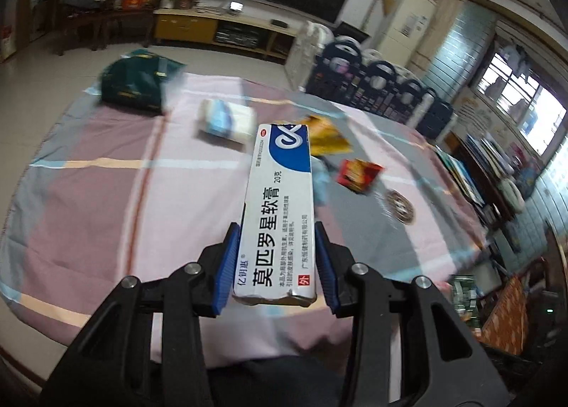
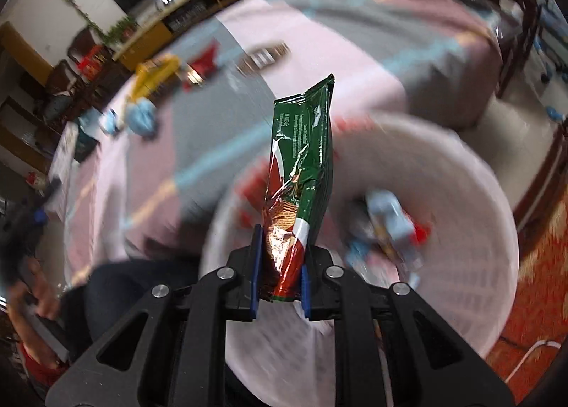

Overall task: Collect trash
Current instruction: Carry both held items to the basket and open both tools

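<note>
**Trash items held in both grippers, basket under the right one**

Trash is held on both sides. In my left wrist view, the left gripper (image 1: 275, 261) has its blue fingers (image 1: 227, 265) closed on the near end of a white and blue ointment box (image 1: 278, 208). The box projects forward from the fingers, over the checked tablecloth (image 1: 106, 201).

Only this view shows, in readable form, the items lying on the tabletop:
- a dark green bag (image 1: 136, 82) at the far left;
- a white and blue roll (image 1: 227, 121) just beyond the box tip;
- a yellow wrapper (image 1: 326, 137) and a red packet (image 1: 358, 174) to the right of the box;
- a round brown object (image 1: 399, 210) nearer the right edge.

Only my right wrist view shows the white basket (image 2: 461, 172). It sits below the right gripper (image 2: 280, 268), beside the covered tabletop. Blurred litter (image 2: 390, 229) in light blue and red lies inside it.

The right gripper's fingers (image 2: 256, 265) are clamped on the lower end of a green and red snack wrapper (image 2: 301, 172). The wrapper stands up from the fingers, above the basket's opening. The tabletop items appear here only as smears at the upper left. A hand (image 2: 42, 297) shows at the left edge.
</note>
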`<state>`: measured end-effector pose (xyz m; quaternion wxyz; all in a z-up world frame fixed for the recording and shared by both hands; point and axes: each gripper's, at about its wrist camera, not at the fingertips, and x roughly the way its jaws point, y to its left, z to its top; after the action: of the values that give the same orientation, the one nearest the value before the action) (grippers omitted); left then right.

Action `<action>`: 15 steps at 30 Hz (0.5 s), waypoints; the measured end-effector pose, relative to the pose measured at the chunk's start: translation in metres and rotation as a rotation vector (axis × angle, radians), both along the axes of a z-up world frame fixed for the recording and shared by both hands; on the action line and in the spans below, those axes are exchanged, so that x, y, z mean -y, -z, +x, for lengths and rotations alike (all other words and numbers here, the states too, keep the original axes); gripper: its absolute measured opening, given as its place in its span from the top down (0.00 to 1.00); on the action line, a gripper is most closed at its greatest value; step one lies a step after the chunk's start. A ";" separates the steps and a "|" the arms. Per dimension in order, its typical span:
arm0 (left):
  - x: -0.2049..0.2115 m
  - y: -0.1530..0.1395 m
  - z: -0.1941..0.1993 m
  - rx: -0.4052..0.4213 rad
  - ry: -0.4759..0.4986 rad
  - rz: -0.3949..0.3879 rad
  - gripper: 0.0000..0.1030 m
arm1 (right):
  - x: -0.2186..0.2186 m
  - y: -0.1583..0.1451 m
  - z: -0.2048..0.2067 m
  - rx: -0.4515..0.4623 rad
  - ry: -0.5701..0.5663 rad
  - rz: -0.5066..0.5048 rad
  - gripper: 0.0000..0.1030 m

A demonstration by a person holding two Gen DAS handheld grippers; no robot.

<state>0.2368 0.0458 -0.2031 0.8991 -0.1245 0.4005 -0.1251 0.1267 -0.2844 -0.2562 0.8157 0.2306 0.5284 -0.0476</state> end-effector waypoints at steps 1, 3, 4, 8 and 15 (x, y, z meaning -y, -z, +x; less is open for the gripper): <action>0.022 0.001 -0.005 -0.016 0.064 -0.008 0.59 | 0.004 0.009 -0.006 -0.039 0.001 0.007 0.80; 0.069 0.012 -0.016 -0.066 0.196 -0.011 0.59 | 0.013 0.028 -0.018 -0.129 -0.004 0.019 0.68; 0.087 0.019 -0.022 -0.092 0.246 -0.006 0.59 | 0.019 0.032 -0.023 -0.149 -0.002 0.023 0.59; 0.157 0.051 -0.054 -0.208 0.494 0.038 0.59 | 0.063 0.012 -0.045 -0.056 0.158 0.018 0.32; 0.237 0.070 -0.113 -0.198 0.866 0.252 0.22 | 0.111 -0.019 -0.067 0.065 0.297 0.013 0.29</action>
<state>0.1236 -0.1915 -0.2729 0.7296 0.1535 0.5116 -0.4271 0.0593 -0.3953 -0.2374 0.8148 0.3127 0.4623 -0.1568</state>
